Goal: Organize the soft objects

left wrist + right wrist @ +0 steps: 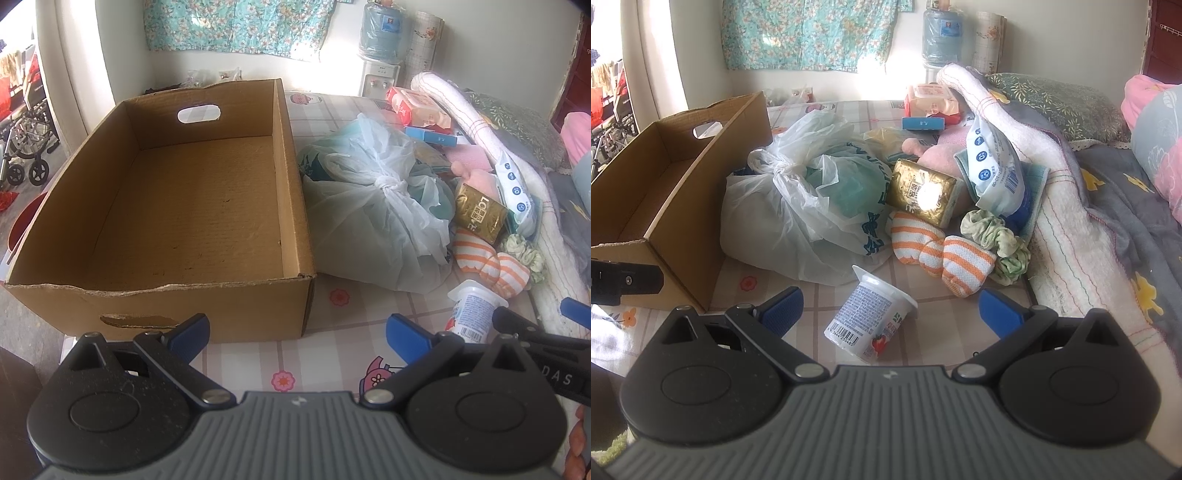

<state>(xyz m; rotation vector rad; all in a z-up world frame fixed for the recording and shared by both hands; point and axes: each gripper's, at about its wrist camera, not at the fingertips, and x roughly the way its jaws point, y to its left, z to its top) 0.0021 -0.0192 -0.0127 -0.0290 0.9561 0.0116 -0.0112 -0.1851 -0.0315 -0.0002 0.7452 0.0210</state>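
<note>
An empty cardboard box [177, 206] stands on the left of the bed; it also shows in the right wrist view [665, 192]. Right of it lies a pile: a knotted plastic bag [369, 206] [812, 206], an orange-striped sock [491, 266] [942, 254], a green scrunchie [524, 254] [1001, 240], a pink plush [476, 177] [938, 151]. My left gripper [297, 332] is open and empty, near the box's front corner. My right gripper [890, 310] is open and empty, with a tipped yoghurt cup [868, 317] [472, 310] lying between its fingers.
A gold packet [923, 192], a white-blue pouch [993, 166], a blue carton [923, 123] and tissue packs [931, 99] lie in the pile. A rolled white towel [1067, 229] and grey quilt [1126, 192] border it on the right. A wheelchair [26, 140] stands far left.
</note>
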